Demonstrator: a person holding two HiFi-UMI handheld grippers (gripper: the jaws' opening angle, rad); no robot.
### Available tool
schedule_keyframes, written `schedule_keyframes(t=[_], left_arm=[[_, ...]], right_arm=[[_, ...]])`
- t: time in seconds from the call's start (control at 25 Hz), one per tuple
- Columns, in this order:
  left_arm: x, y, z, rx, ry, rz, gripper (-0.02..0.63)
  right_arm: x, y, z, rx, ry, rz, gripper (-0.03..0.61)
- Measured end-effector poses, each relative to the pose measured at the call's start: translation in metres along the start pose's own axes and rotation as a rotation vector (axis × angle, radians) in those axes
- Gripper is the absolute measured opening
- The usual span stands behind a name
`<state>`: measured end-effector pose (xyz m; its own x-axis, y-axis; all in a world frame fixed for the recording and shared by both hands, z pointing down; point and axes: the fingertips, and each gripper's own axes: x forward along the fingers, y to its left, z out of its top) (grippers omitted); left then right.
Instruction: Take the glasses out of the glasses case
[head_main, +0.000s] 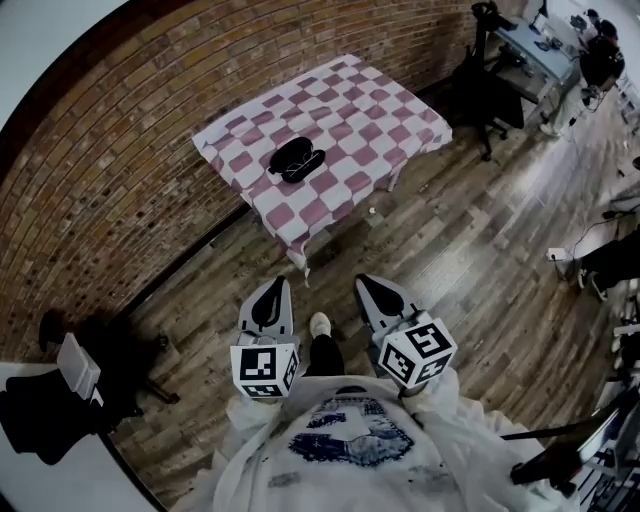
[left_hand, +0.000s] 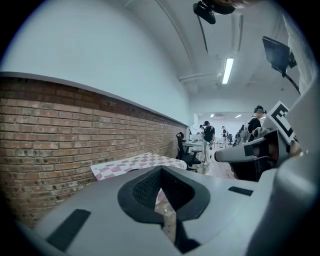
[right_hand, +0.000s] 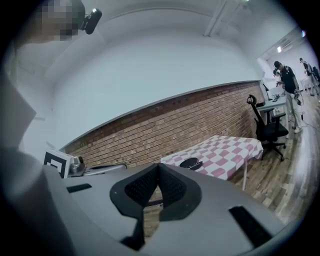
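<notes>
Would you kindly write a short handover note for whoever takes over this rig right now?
Left gripper: jaws shut, nothing between them, held close to the body.
Right gripper: jaws shut, empty, alongside the left.
Glasses case: dark, lying near the middle of the checkered table, some way ahead across the wooden floor. Whether it is open cannot be told from here.
Done: nothing yet; neither gripper touches the case.
Left: step up to the table, open the case if needed, and lift the glasses out.

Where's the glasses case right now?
Head view: the glasses case lies just left of centre on the checkered table, which stands against the brick wall.
</notes>
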<state>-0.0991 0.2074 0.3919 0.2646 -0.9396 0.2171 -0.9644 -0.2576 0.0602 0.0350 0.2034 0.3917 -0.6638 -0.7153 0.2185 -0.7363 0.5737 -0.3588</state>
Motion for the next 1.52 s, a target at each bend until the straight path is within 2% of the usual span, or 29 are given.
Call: schedule_keyframes(t=[0.4, 0.68, 1.04, 1.28, 1.52], left_arm=[[0.080, 0.086, 0.031, -0.004, -0.007, -0.002, 0.008], [0.117, 0.117, 0.041, 0.014, -0.004, -0.036, 0.008], [0.141, 0.130, 0.046, 0.013, 0.009, -0.068, 0.008], [0.157, 0.138, 0.054, 0.020, -0.002, -0.056, 0.008], [0.183, 0.142, 0.048, 0.023, 0.047, -0.072, 0.008]], right_arm=[[0.111, -0.007, 0.046, -0.040, 0.010, 0.000, 0.014], [0.157, -0.015, 0.062, -0.032, -0.007, -0.020, 0.014], [0.182, -0.025, 0.080, -0.032, -0.025, -0.043, 0.014], [0.199, -0.033, 0.090, -0.046, -0.038, -0.042, 0.014], [0.217, -0.051, 0.095, -0.029, -0.033, -0.053, 0.014]])
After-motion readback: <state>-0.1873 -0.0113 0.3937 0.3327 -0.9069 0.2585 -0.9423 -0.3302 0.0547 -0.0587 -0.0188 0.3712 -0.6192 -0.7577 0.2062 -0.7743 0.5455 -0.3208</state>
